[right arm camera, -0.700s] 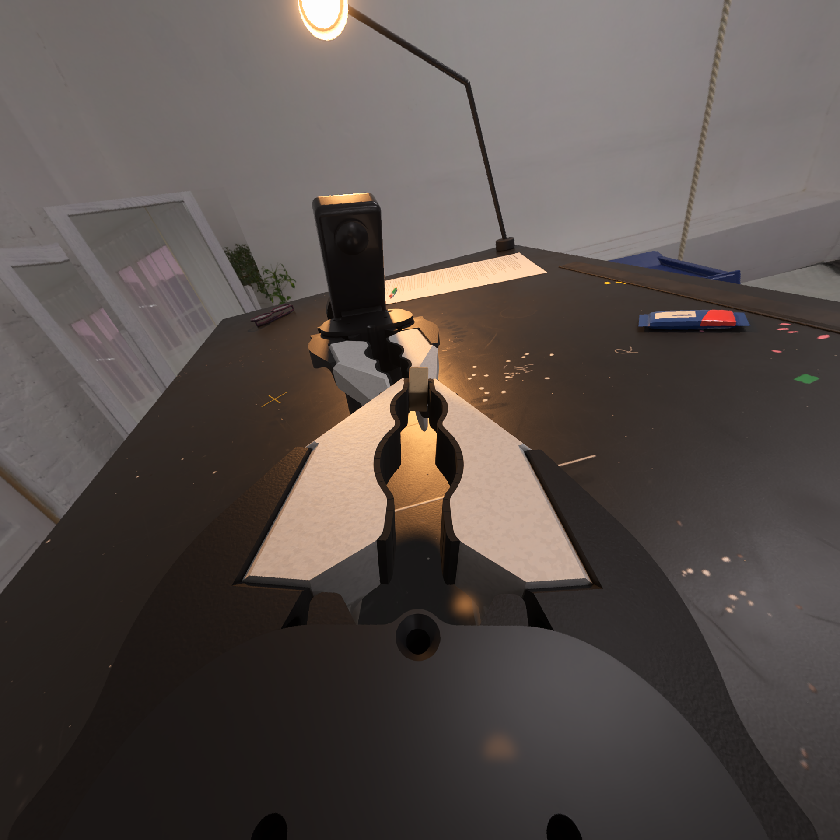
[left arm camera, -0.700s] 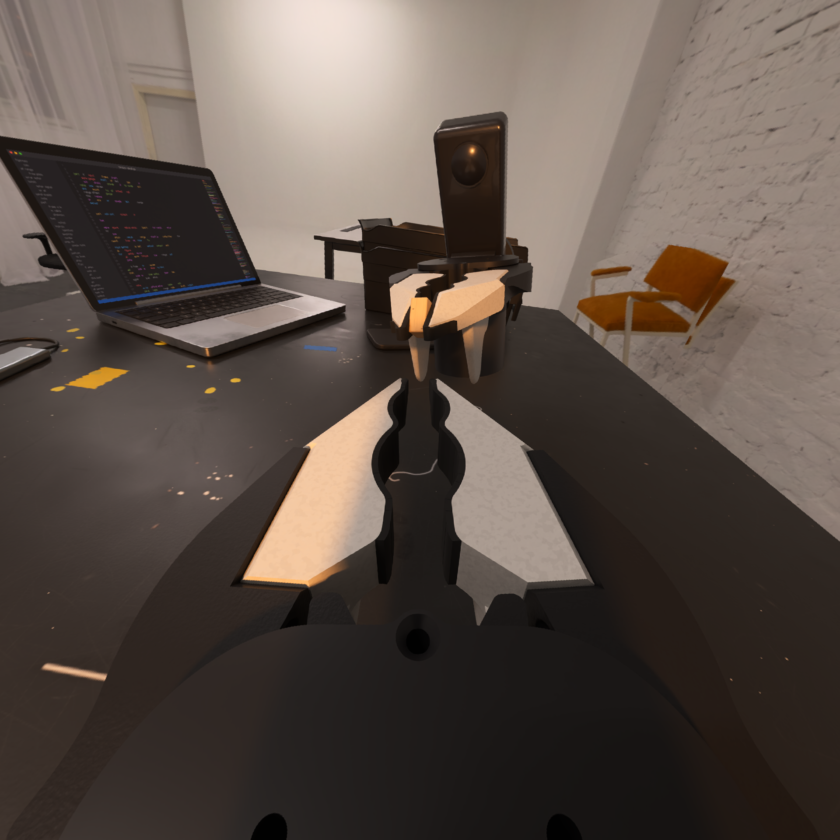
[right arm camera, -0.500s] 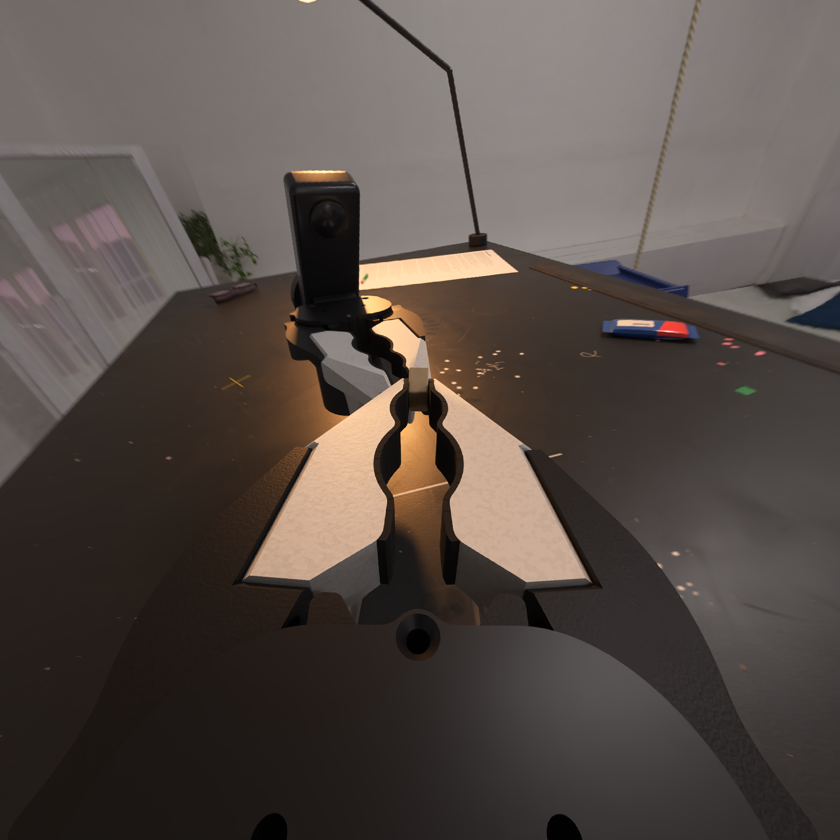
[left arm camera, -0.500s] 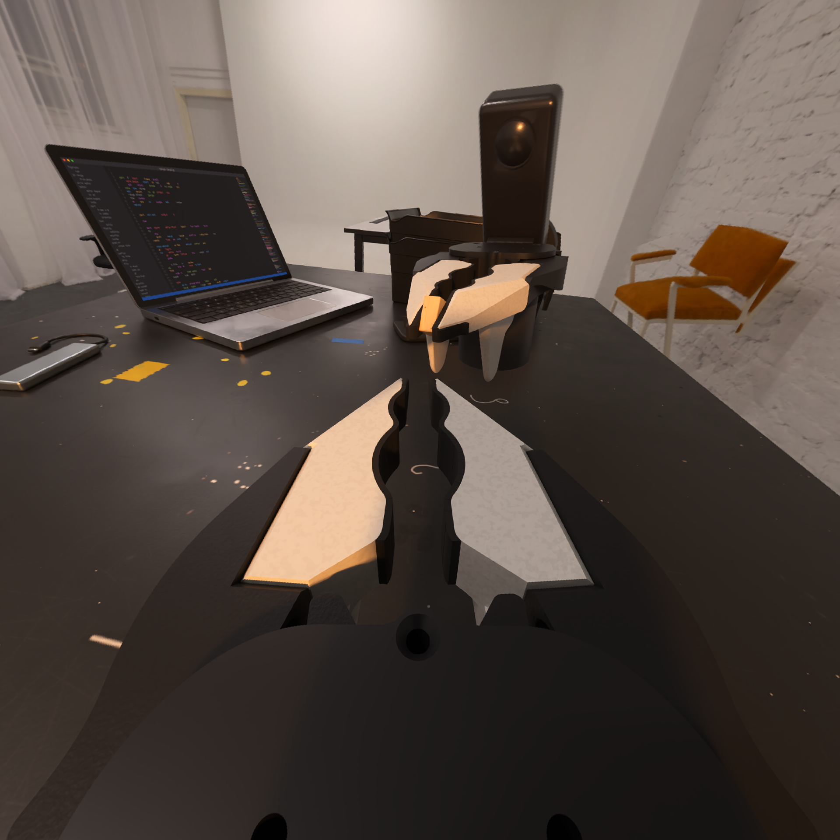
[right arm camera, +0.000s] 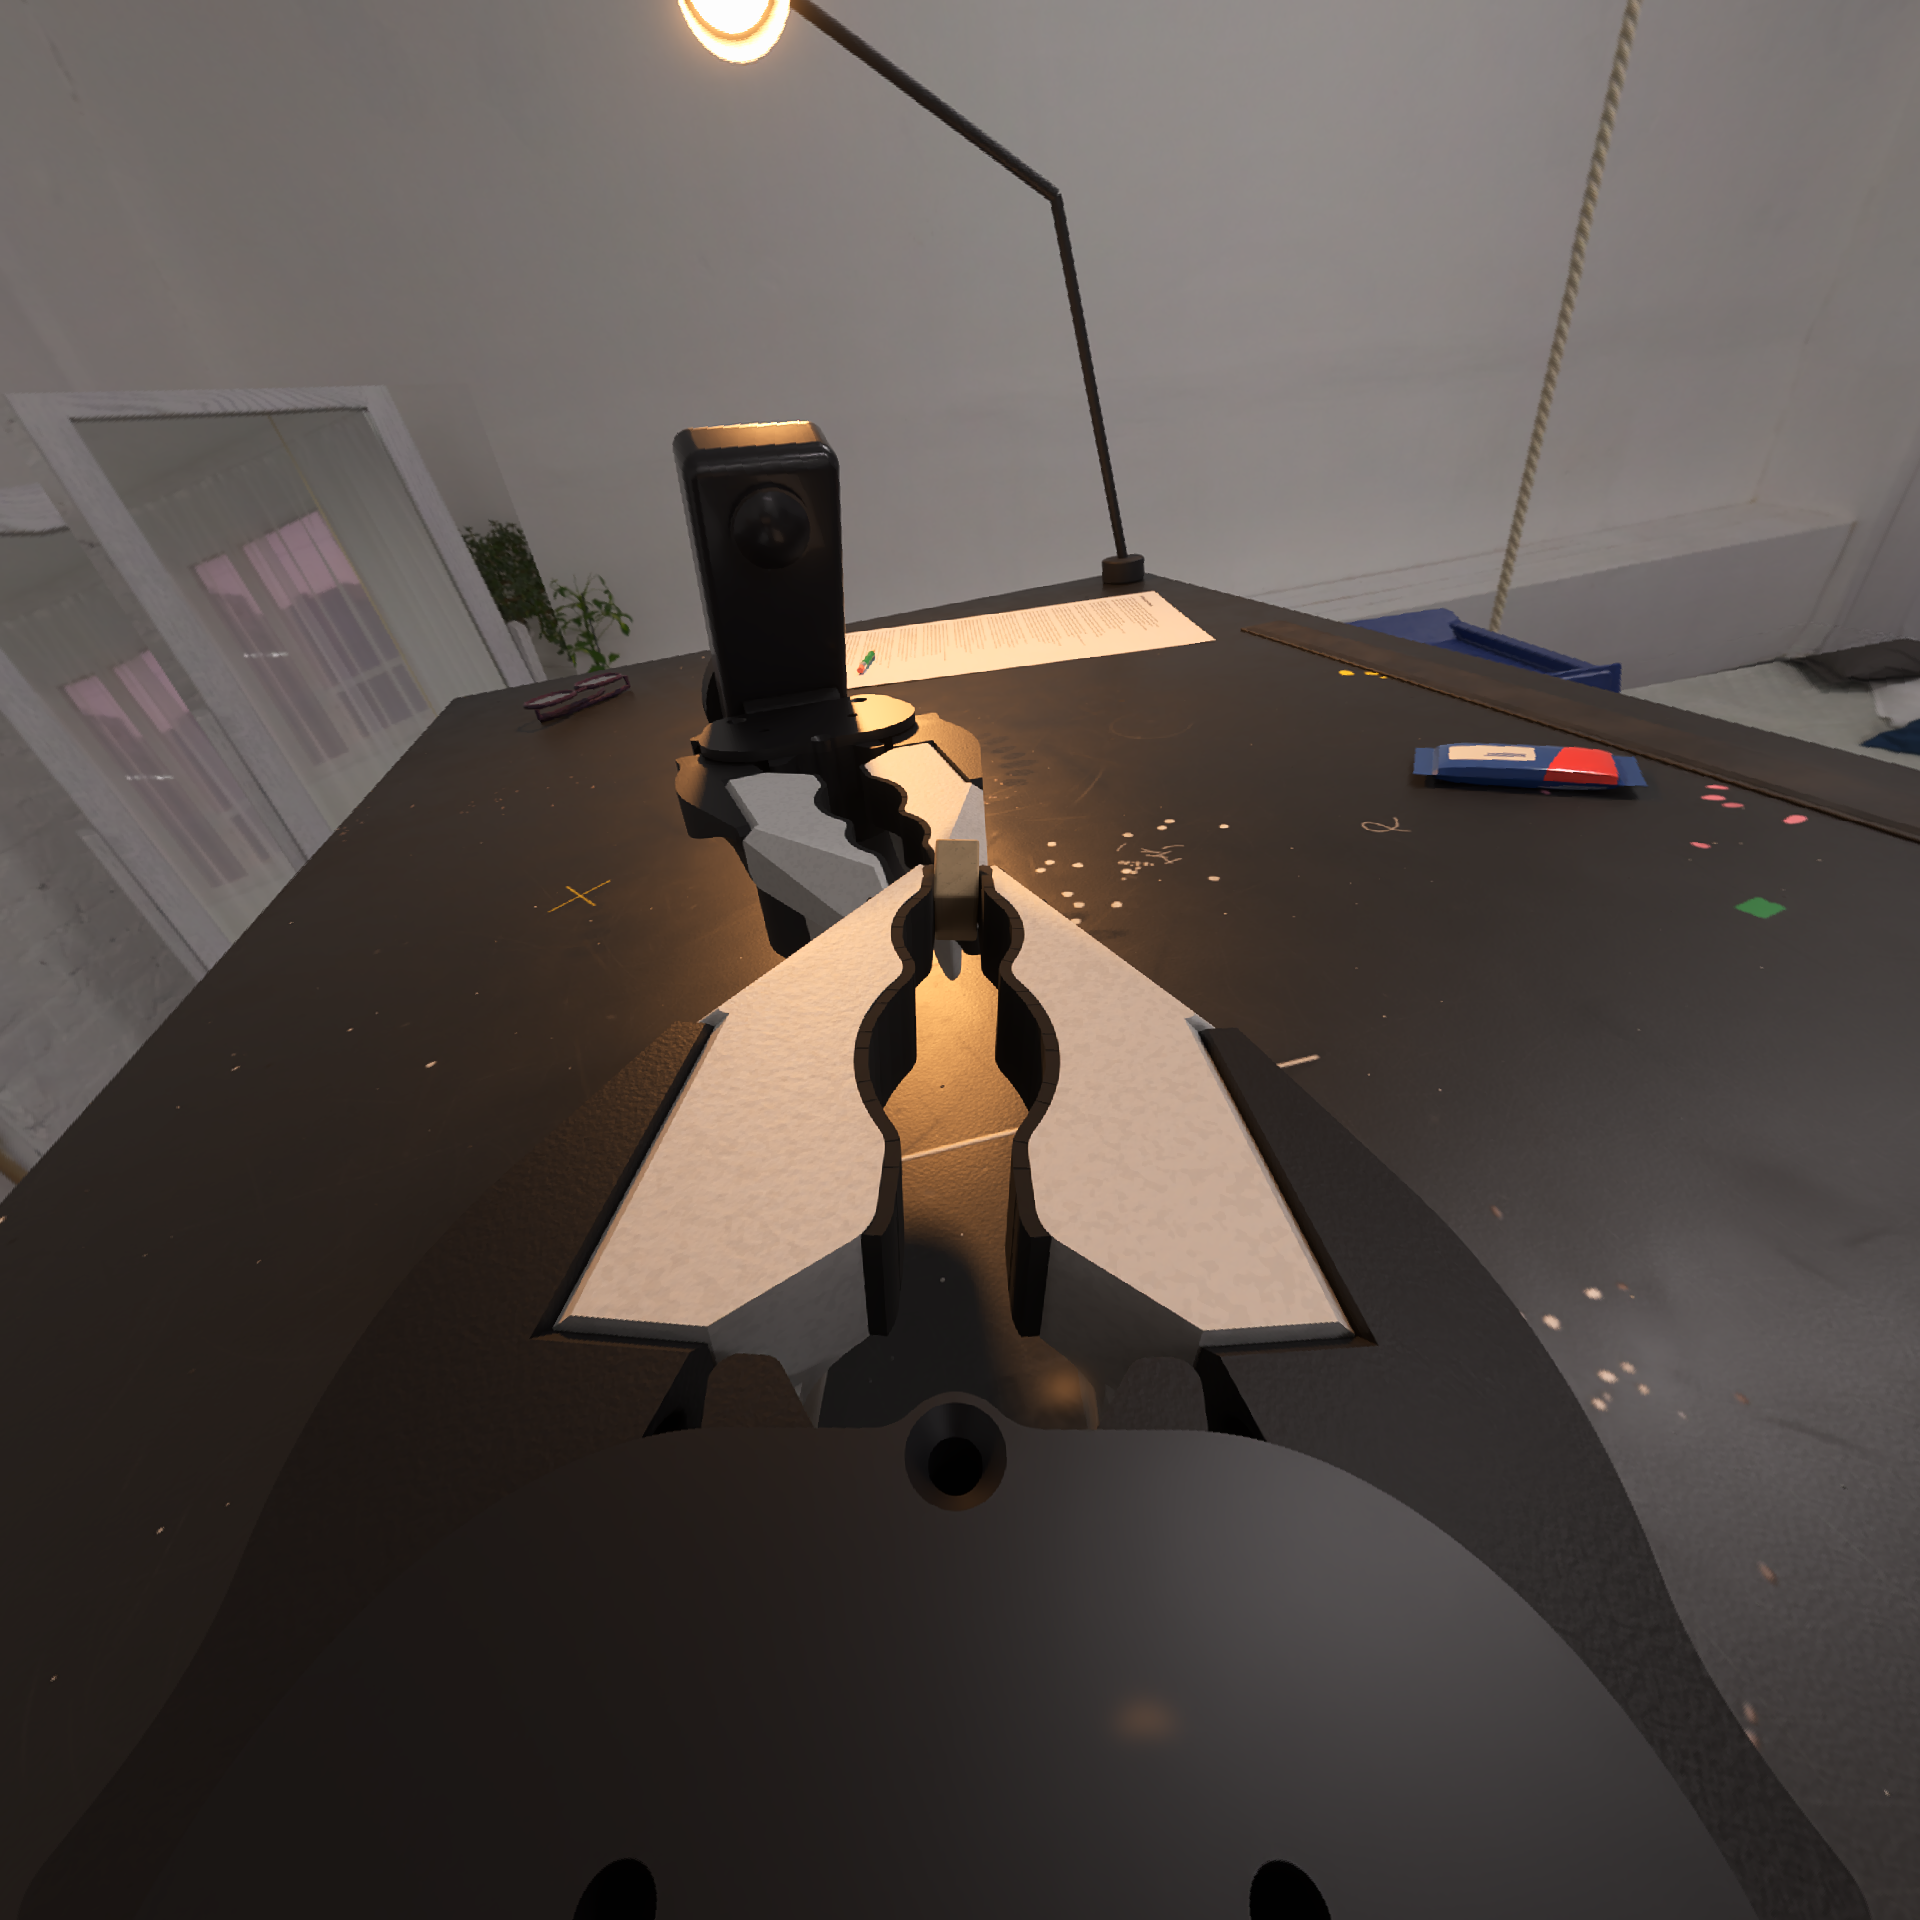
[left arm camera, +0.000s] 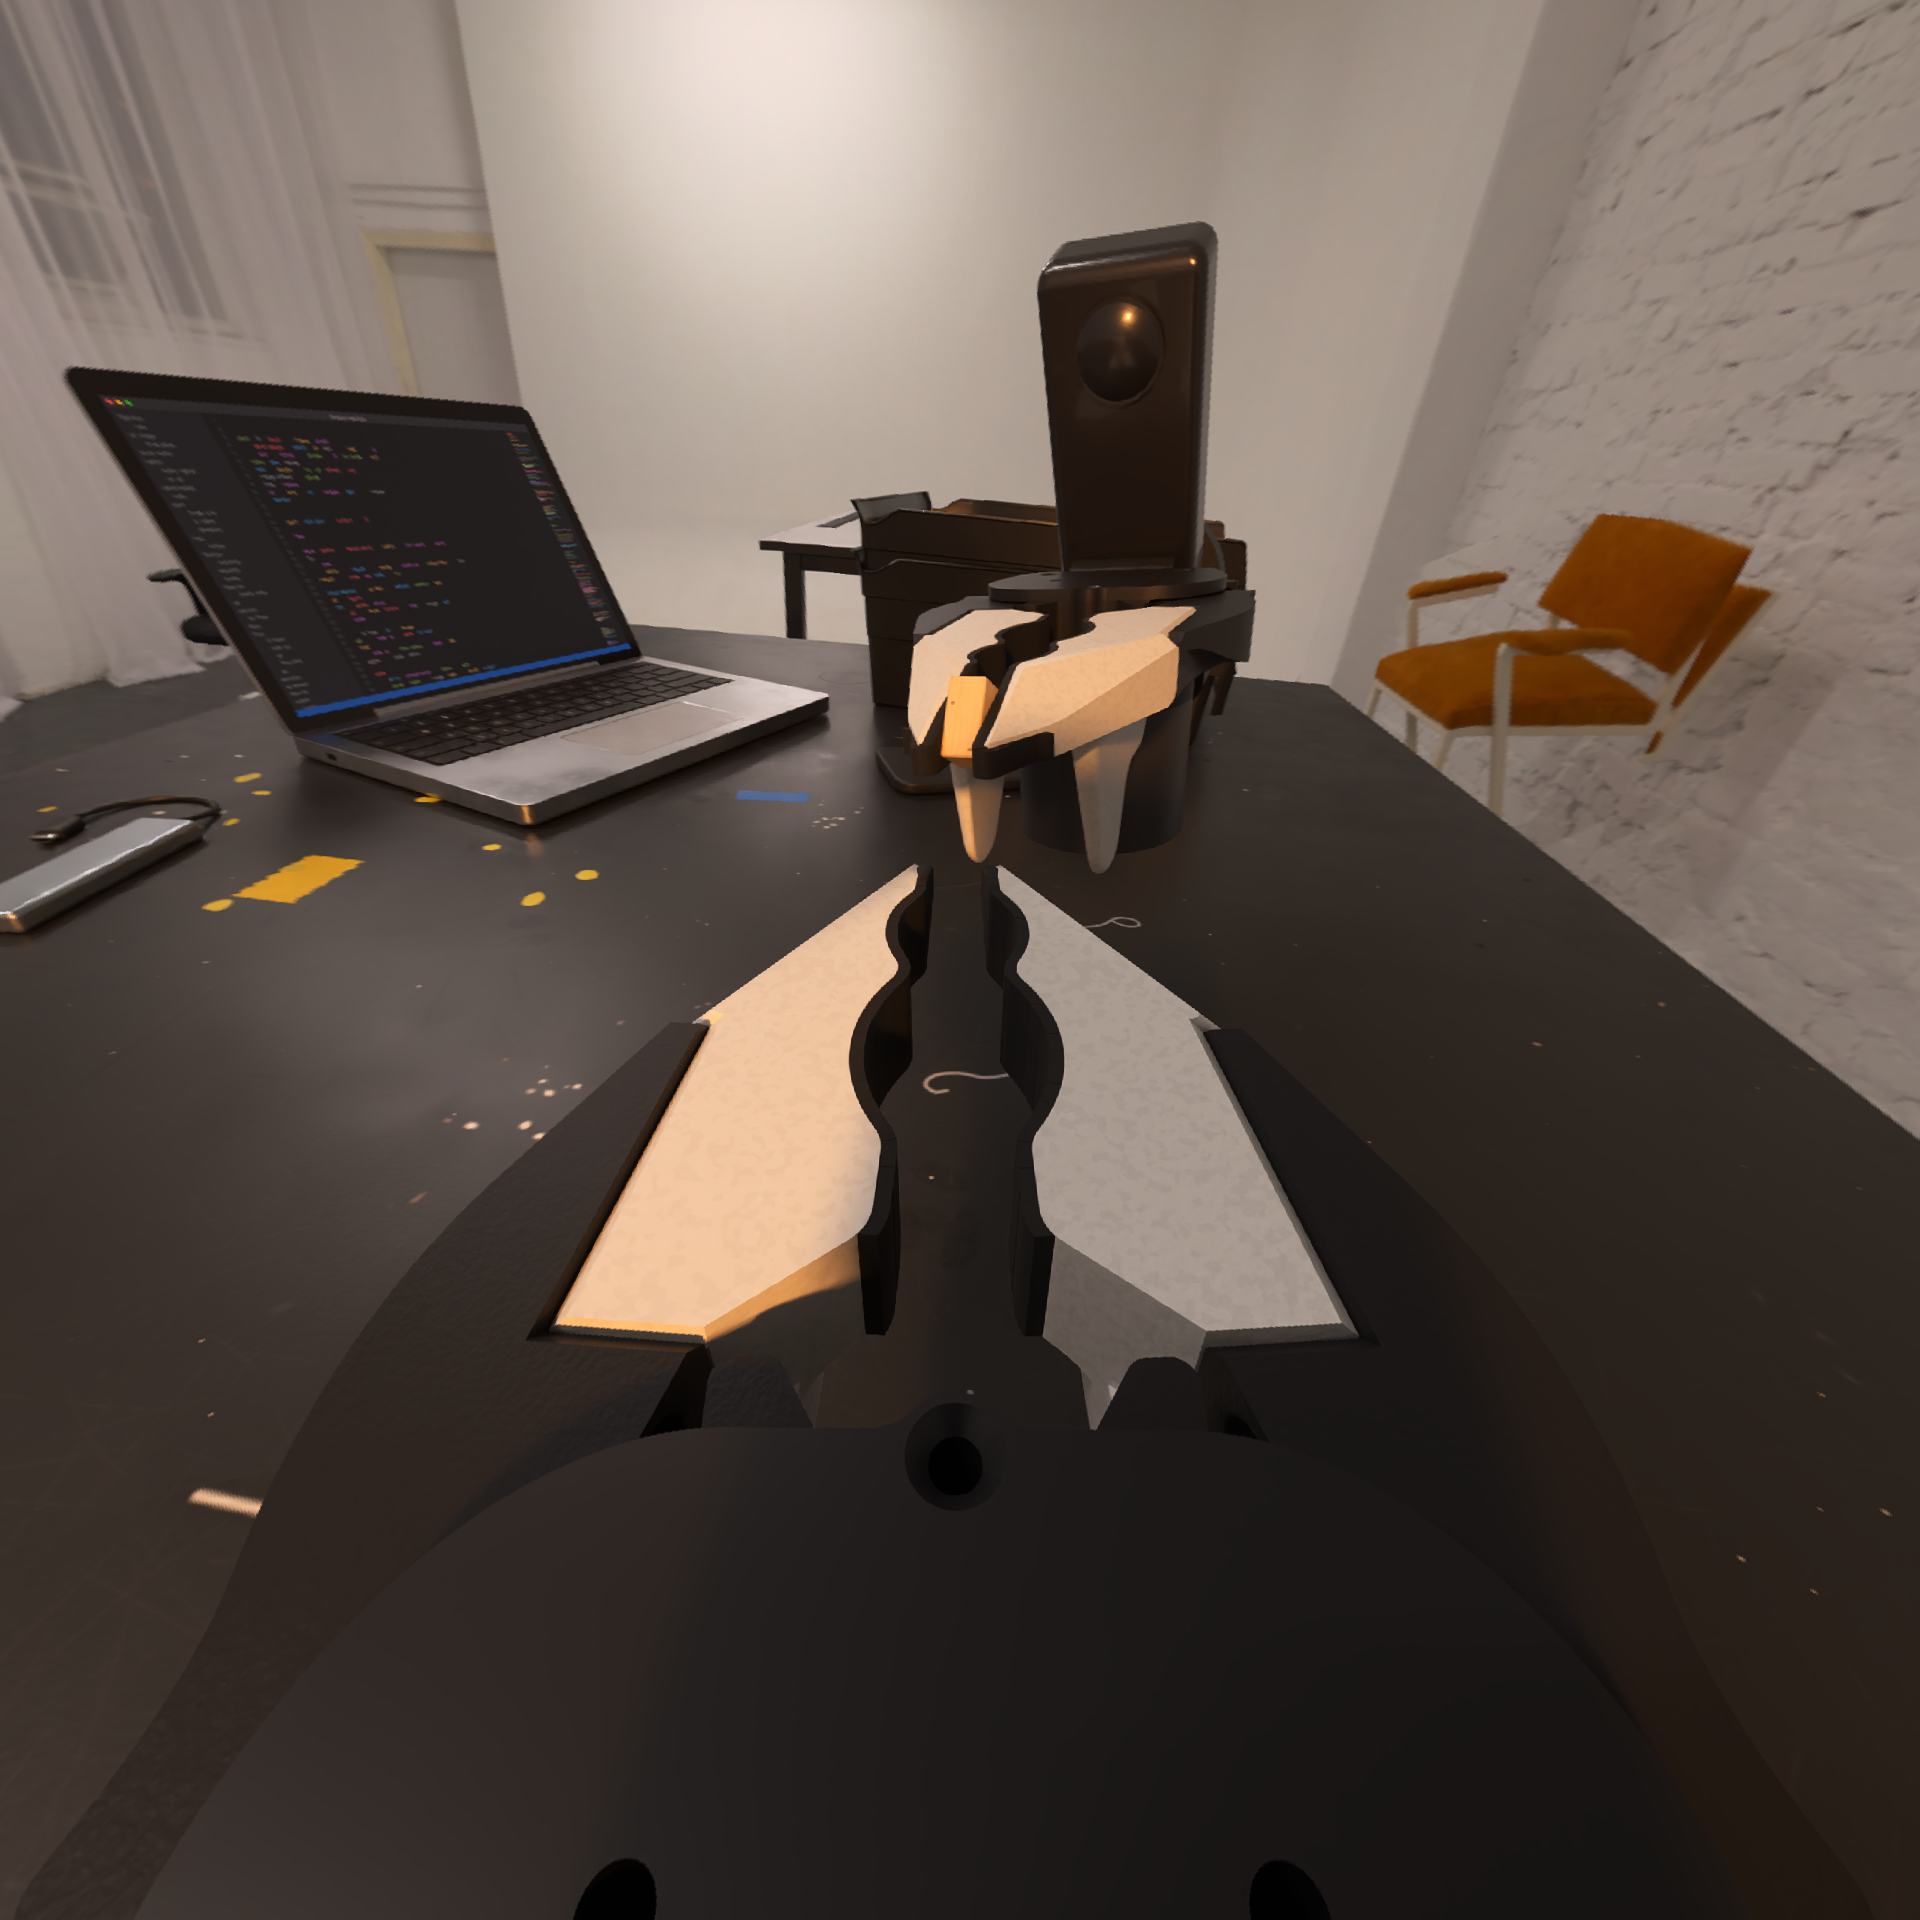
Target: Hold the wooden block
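The black table (left arm camera: 312, 1091) takes up most of the room, flecked with yellow and white paint spots. On it an open laptop (left arm camera: 416, 592) shows rows of coloured text on a dark screen, too small to make out. Across the table, under the desk lamp (right arm camera: 1039, 208), a printed sheet of paper (right arm camera: 1039, 629) carries fine lines of type, also too small to read. A blue and red packet (right arm camera: 1527, 769) with a white label patch lies off to one side, its lettering unreadable from here. An orange chair (left arm camera: 1579, 644) stands by the white brick wall, and a grey USB hub (left arm camera: 94, 868) with its cable lies near the laptop.

The two grippers face each other low over the table, nearly tip to tip. The right gripper (right arm camera: 954, 899) points forward, level, its fingers clamped on the wooden block (right arm camera: 958, 883), which sits upright right at the fingertips and pokes up above them. From the left wrist view the same block (left arm camera: 964, 717) shows as a small tan piece pinched between that gripper's pale fingers (left arm camera: 1081, 686), clear of the table.

The left gripper (left arm camera: 958, 883) hovers just short of the other one's tips; its fingers are drawn close with only a narrow slot between them, gripping nothing
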Robot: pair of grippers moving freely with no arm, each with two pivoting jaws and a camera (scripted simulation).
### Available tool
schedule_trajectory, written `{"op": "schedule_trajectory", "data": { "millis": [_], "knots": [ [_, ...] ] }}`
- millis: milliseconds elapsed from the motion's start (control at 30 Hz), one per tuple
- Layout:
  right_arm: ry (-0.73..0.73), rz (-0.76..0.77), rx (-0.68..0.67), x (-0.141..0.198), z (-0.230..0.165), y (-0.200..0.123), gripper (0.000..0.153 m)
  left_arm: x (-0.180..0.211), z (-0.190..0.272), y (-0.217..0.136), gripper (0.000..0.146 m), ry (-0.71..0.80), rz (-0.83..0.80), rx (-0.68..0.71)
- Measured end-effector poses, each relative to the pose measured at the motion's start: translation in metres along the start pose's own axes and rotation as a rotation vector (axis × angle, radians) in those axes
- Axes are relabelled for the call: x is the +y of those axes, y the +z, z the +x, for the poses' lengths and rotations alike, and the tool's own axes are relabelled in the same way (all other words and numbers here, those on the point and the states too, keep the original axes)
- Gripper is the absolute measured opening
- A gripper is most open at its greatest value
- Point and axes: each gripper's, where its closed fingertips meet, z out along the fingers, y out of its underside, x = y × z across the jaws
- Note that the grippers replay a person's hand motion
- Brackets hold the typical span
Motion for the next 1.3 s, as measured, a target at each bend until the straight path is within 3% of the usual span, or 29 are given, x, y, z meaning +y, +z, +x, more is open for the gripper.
{"op": "schedule_trajectory", "data": {
  "millis": [533,733,1300],
  "knots": [
    [-0.026,0.005,0.001,-0.0011,-0.0015,-0.0008,0.007,-0.0008,-0.0017,0.0007,0.008,0.057,-0.002,-0.047],
    [0.041,0.054,-0.017,-0.0036,-0.0013,0.0028,0.007,-0.0034,-0.0001,-0.0022,0.009,0.015,0.015,-0.009],
    [0.045,0.086,-0.082,-0.008,-0.0091,-0.0002,0.007,-0.008,0.007,-0.0013,0.008,0.013,0.04,0.021]
  ]
}}
